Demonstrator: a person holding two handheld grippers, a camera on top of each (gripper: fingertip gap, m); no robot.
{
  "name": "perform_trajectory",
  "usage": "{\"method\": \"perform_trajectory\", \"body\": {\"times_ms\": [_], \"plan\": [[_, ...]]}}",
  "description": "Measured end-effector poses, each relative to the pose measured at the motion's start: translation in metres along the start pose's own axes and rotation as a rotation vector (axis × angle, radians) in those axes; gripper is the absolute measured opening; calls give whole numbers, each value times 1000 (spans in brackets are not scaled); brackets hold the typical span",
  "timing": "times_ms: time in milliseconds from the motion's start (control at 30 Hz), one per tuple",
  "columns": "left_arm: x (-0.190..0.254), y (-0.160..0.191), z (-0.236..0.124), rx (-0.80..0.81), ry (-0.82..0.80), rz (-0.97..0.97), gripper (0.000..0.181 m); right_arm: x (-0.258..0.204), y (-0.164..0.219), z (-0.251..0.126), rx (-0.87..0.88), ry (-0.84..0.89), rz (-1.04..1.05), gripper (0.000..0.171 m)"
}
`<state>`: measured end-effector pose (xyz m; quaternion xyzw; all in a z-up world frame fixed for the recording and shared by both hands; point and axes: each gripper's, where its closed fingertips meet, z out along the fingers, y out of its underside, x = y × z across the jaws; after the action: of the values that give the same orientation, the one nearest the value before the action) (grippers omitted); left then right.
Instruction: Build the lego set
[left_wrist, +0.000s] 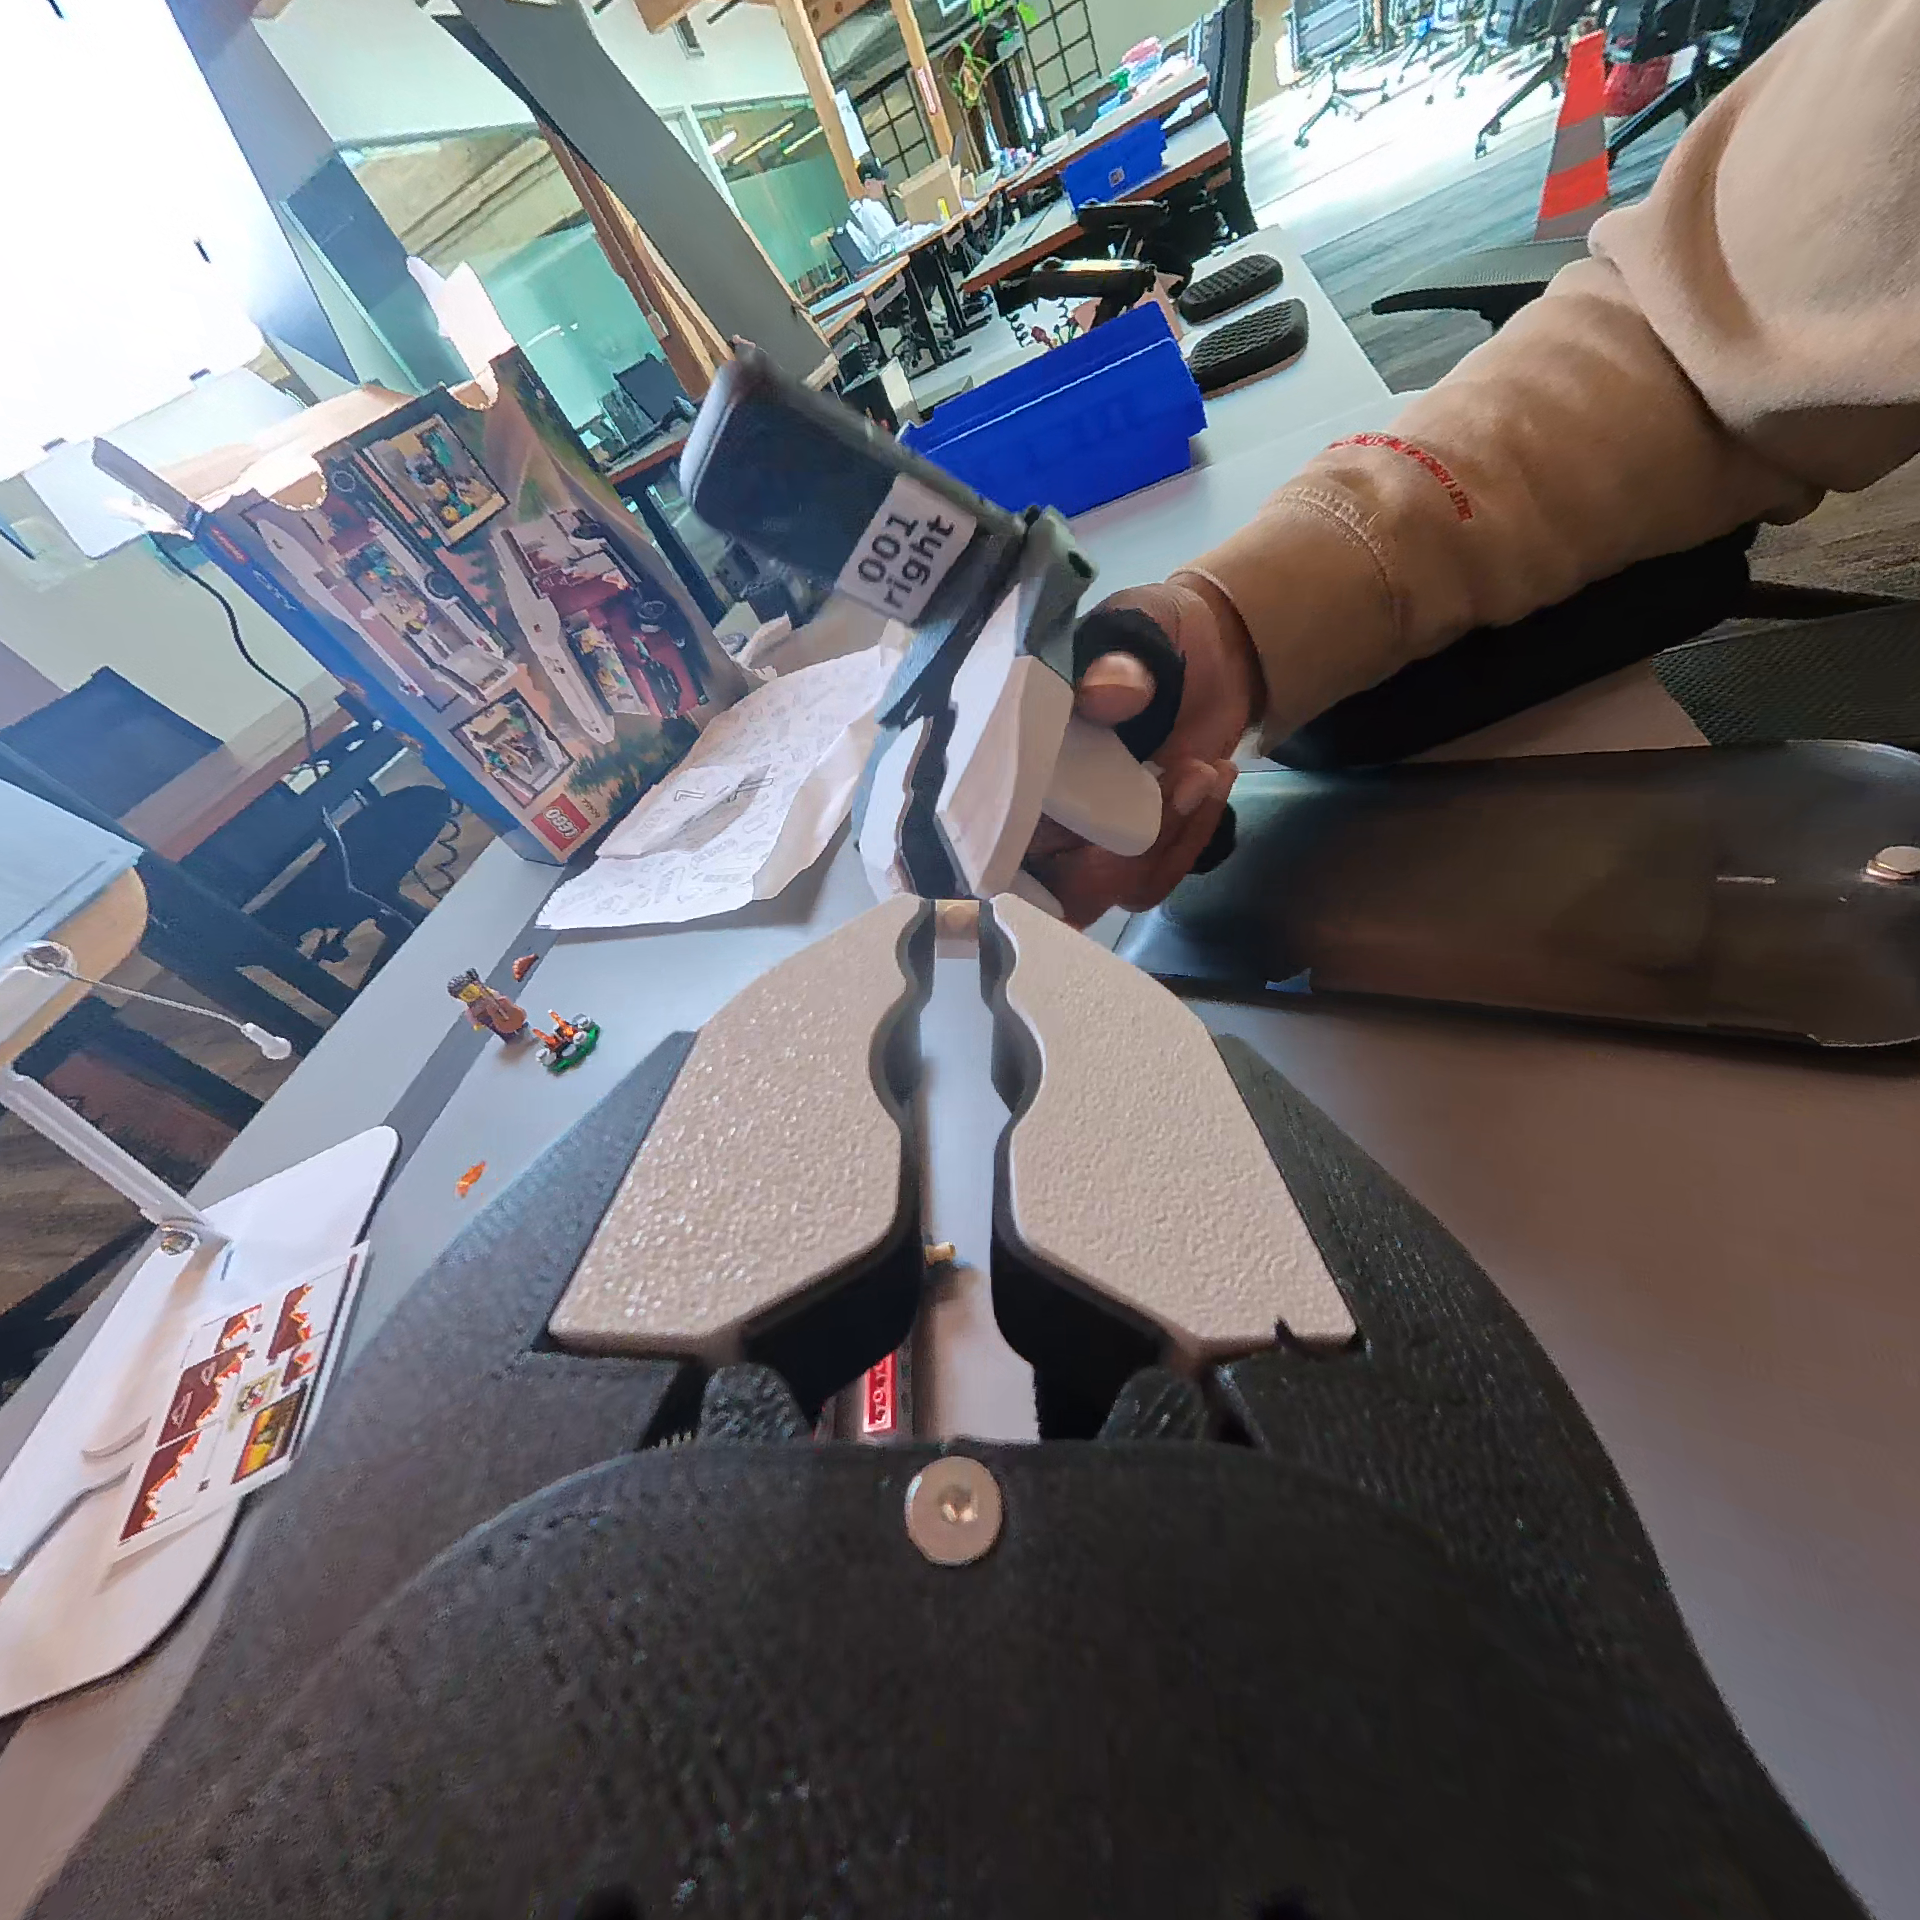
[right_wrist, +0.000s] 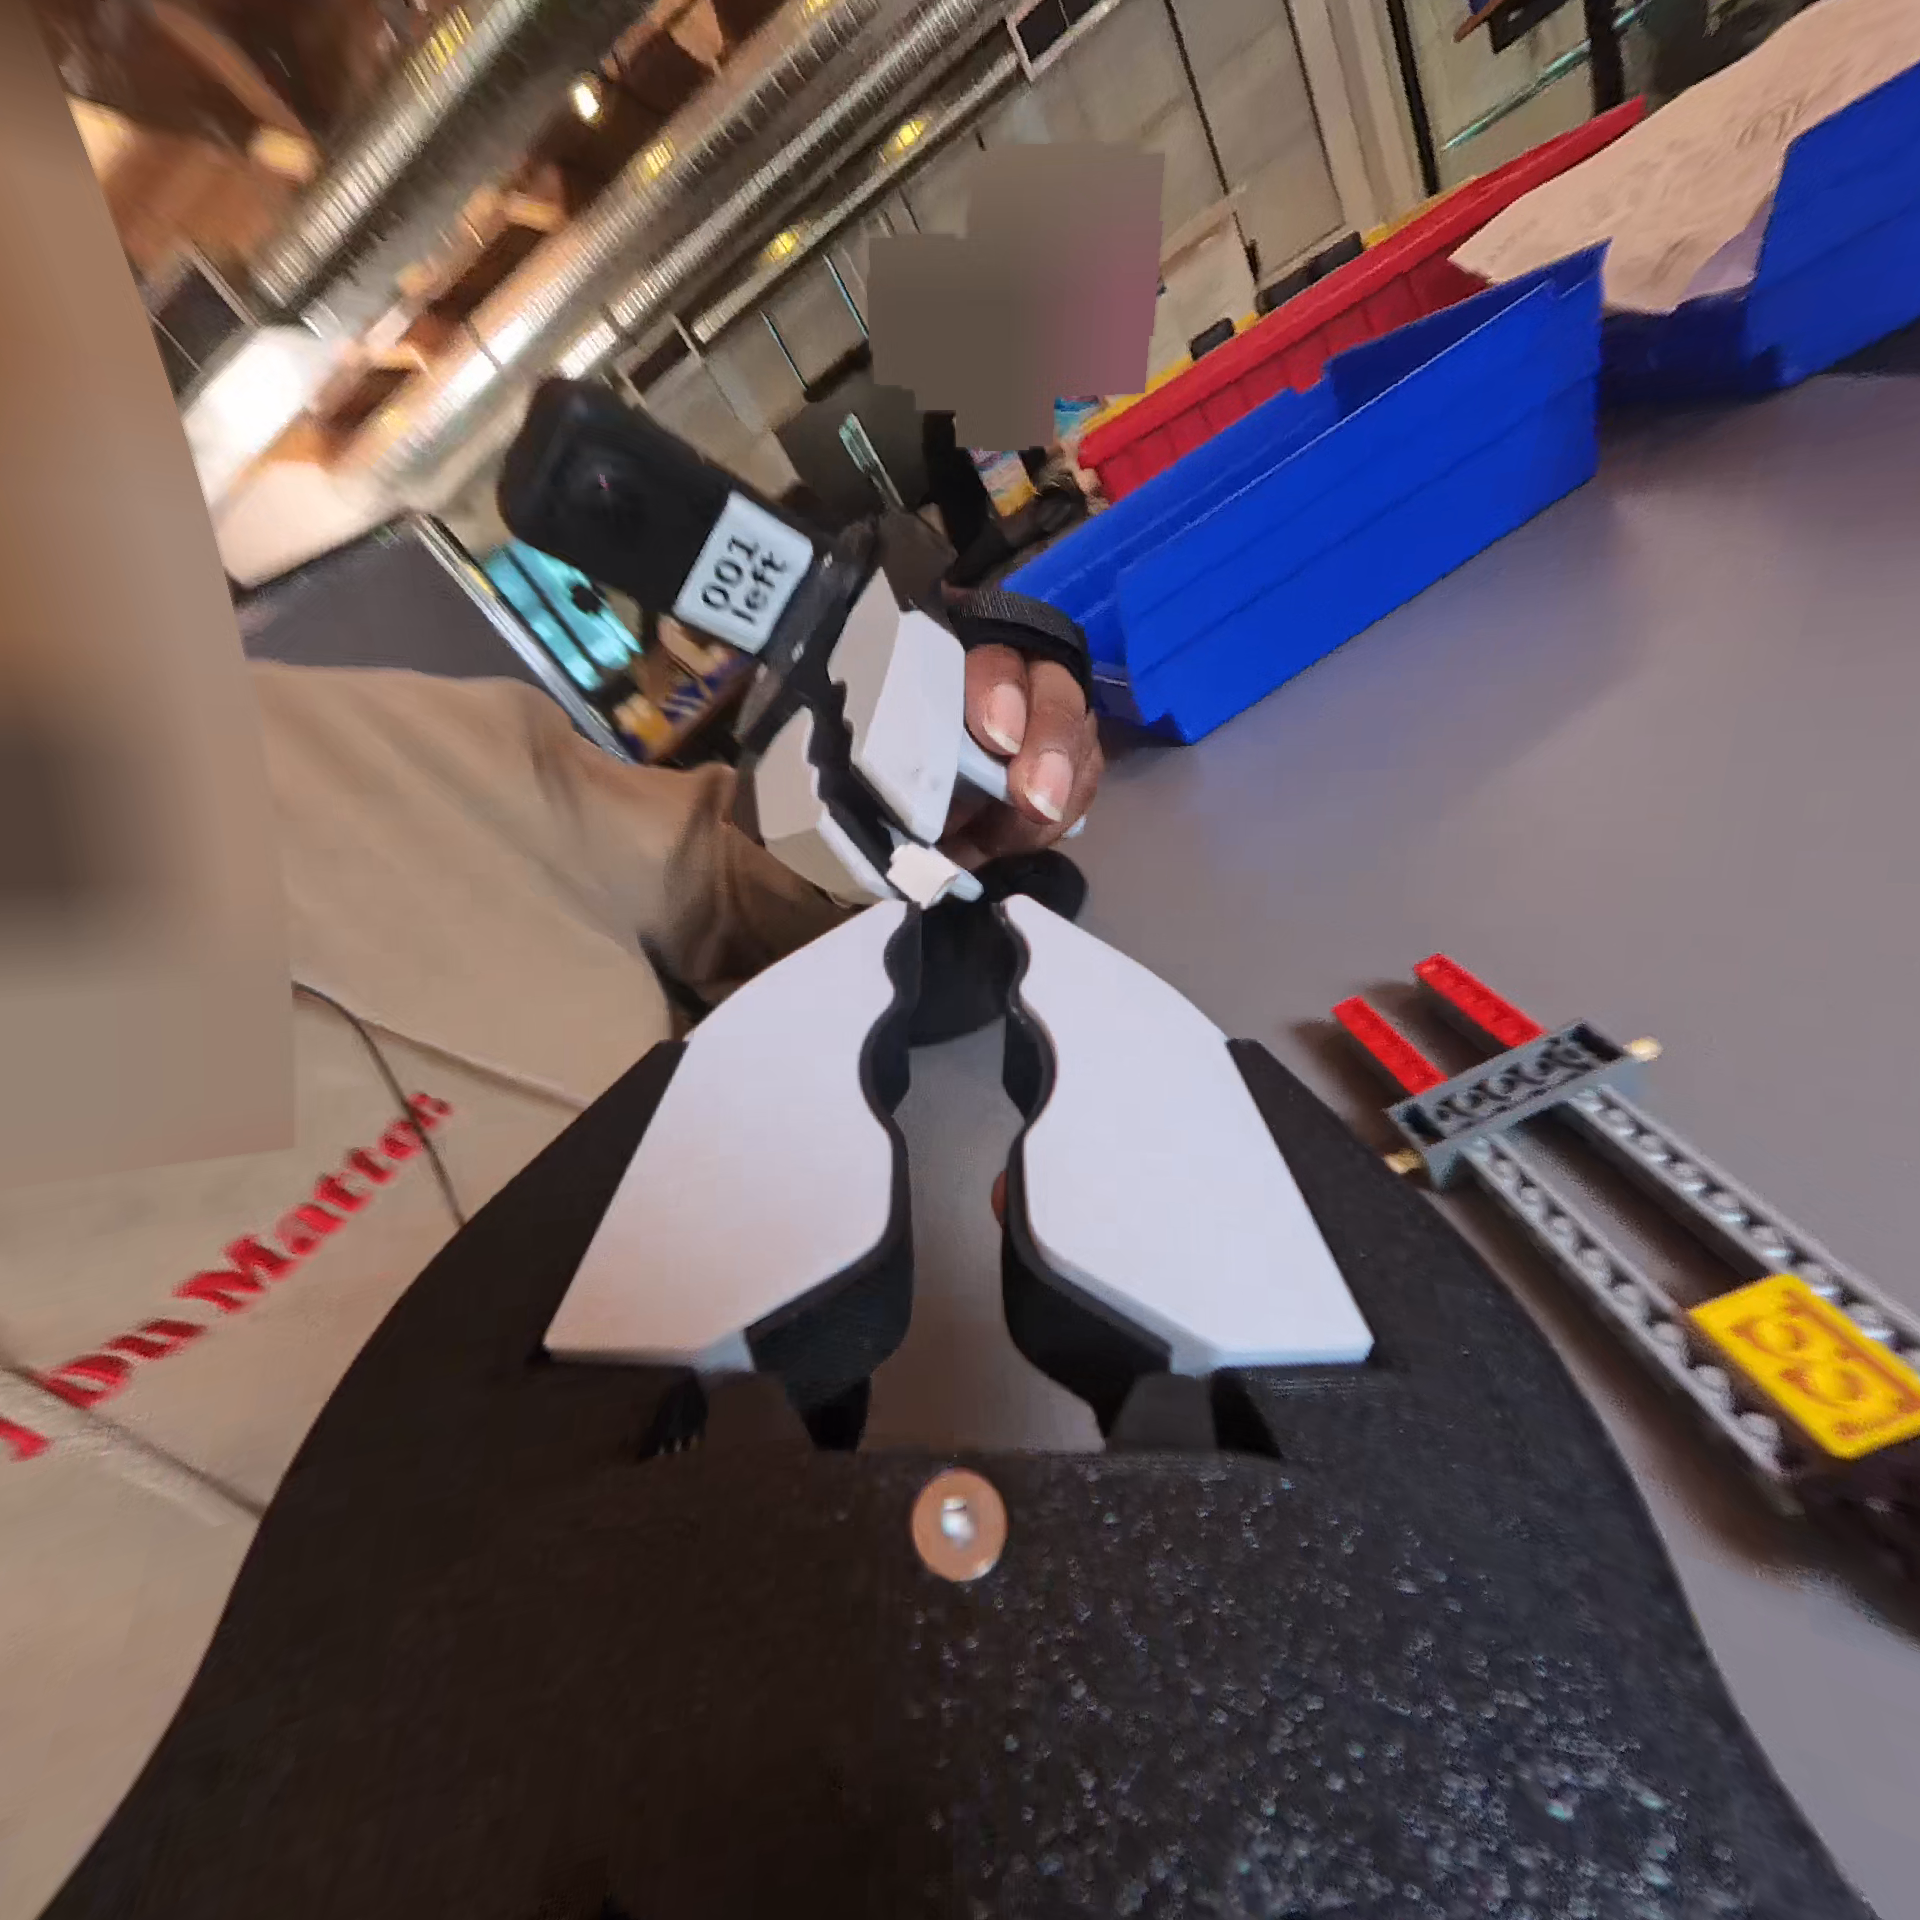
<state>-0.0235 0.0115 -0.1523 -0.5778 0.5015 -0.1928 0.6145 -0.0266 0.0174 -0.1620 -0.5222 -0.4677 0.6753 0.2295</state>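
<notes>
The small pale piece (right_wrist: 920, 873) sits just above the centre of the right wrist view, pinched at the very tips of the left gripper (right_wrist: 925, 883). In the left gripper's own view it shows only as a pale speck between the tips. The right gripper (right_wrist: 961, 914) meets it tip to tip. Its fingers stand a narrow gap apart, and I can see nothing between them (whether they touch the piece I cannot tell).

Lower right in that same view, the half-built frame (right_wrist: 1662, 1164) lies flat on the grey table (right_wrist: 1455, 831). It has two long grey beams with red ends (right_wrist: 1387, 1044), a grey cross plate over them and a yellow plate (right_wrist: 1808, 1361) nearer the camera.

A blue bin (right_wrist: 1351, 520) and a red bin (right_wrist: 1299, 343) stand behind it at upper right. A hand in a beige sleeve grips each tool.

In the left wrist view, a minifigure (left_wrist: 488, 1003) and a tiny green-and-orange build (left_wrist: 569, 1039) stand at centre left. The set's box (left_wrist: 457, 603) is upright behind them with white paper bags (left_wrist: 727, 790) beside it. A sticker sheet (left_wrist: 234, 1392) lies at lower left.
</notes>
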Motion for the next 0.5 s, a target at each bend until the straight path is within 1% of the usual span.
{"method": "perform_trajectory", "body": {"times_ms": [100,233,500], "plan": [[1,4,1,-19,27,-35,8,-3,6,3,-64,86,-231,15],[6,8,3,-33,61,-60,8,-2,8,6,-104,177,-421,16],[11,12,4,-47,99,-87,8,0,14,6,-156,228,-562,11]]}}
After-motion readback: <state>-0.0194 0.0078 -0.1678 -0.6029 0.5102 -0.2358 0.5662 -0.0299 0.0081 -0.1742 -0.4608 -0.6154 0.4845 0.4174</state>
